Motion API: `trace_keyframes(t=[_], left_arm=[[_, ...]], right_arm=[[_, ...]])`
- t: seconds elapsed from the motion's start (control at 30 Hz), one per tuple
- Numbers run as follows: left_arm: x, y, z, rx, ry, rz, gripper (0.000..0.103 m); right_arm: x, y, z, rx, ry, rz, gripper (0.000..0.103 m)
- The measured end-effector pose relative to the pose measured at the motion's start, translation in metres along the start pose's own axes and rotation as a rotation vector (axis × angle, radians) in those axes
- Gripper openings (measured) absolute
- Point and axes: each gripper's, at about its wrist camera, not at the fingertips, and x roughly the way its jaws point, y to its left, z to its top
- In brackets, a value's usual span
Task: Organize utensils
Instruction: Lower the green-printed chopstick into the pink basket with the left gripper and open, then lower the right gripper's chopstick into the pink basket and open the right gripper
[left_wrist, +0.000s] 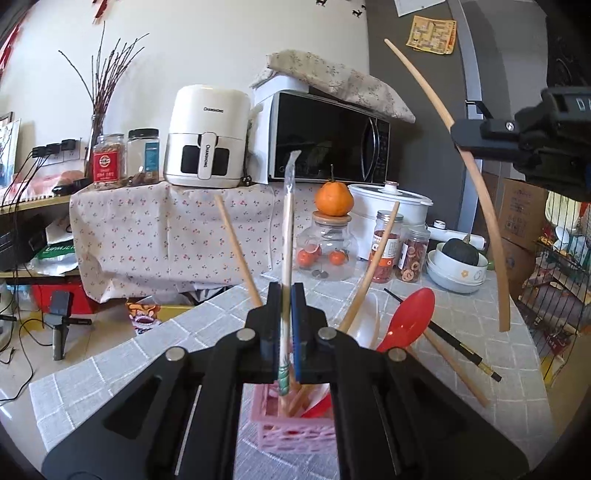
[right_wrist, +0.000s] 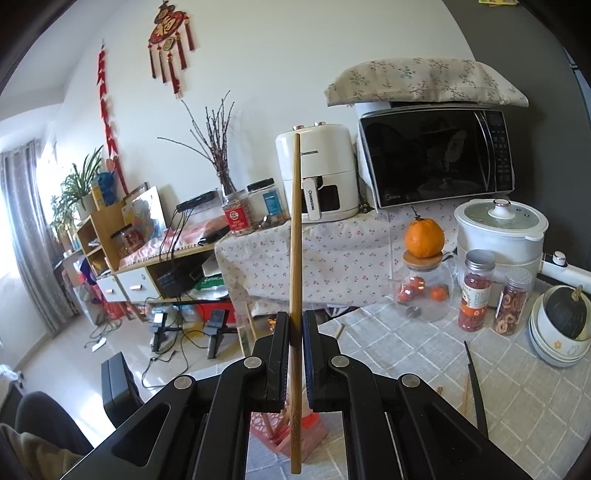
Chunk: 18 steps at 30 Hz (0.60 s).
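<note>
My left gripper (left_wrist: 285, 295) is shut on a pair of chopsticks in a clear plastic sleeve (left_wrist: 287, 236), held upright with its lower end in the pink basket (left_wrist: 295, 435). The basket holds wooden chopsticks (left_wrist: 238, 254), a red spoon (left_wrist: 408, 321) and a white spoon. My right gripper (right_wrist: 295, 325) is shut on a single bamboo chopstick (right_wrist: 294, 236), held upright above the basket (right_wrist: 291, 428). The right gripper and its chopstick also show in the left wrist view (left_wrist: 476, 144) at the upper right. A black chopstick (left_wrist: 443, 336) and a wooden chopstick (left_wrist: 456, 369) lie on the table.
The table has a grey checked cloth (right_wrist: 424, 354). At its back stand a glass jar topped with an orange (right_wrist: 423, 273), two snack jars (right_wrist: 476, 291), a white cooker (right_wrist: 498, 232) and stacked bowls with a dark squash (right_wrist: 561, 325). A wire rack (left_wrist: 554, 273) stands at the right.
</note>
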Motion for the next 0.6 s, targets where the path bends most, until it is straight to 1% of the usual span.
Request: trace_keyframes(t=[0.1,0.3,0.4,0.43,0.47,0.5,0.53,0.6], left_arm=[[-0.002,0.000,-0.005,0.014,0.019,0.021,0.006],[-0.003,0.003,-0.012,0.003,0.049,0.017,0.006],[0.000,0.007,-0.004,-0.013,0.098,-0.002,0.006],[0.001,0.010,0.002,-0.039,0.129,-0.008,0.006],[0.001,0.014,0.005,-0.061,0.150,-0.013,0.009],[0.001,0.017,0.011,-0.090,0.175,-0.024,0.019],[0.000,0.019,0.016,-0.110,0.197,-0.017,0.031],[-0.001,0.019,0.026,-0.113,0.226,-0.002,0.033]], right_arm=[[0.000,0.003,-0.001,-0.012,0.006,0.010,0.007],[0.001,0.014,-0.004,-0.057,0.021,0.031,0.007],[0.004,0.012,-0.006,-0.047,0.027,0.027,0.007],[0.005,0.010,-0.006,-0.040,0.028,0.025,0.007],[0.007,0.008,-0.007,-0.031,0.031,0.024,0.007],[0.011,0.006,-0.008,-0.017,0.038,0.026,0.007],[0.013,0.005,-0.010,-0.013,0.044,0.023,0.007],[0.018,0.007,-0.012,-0.016,0.055,0.013,0.007]])
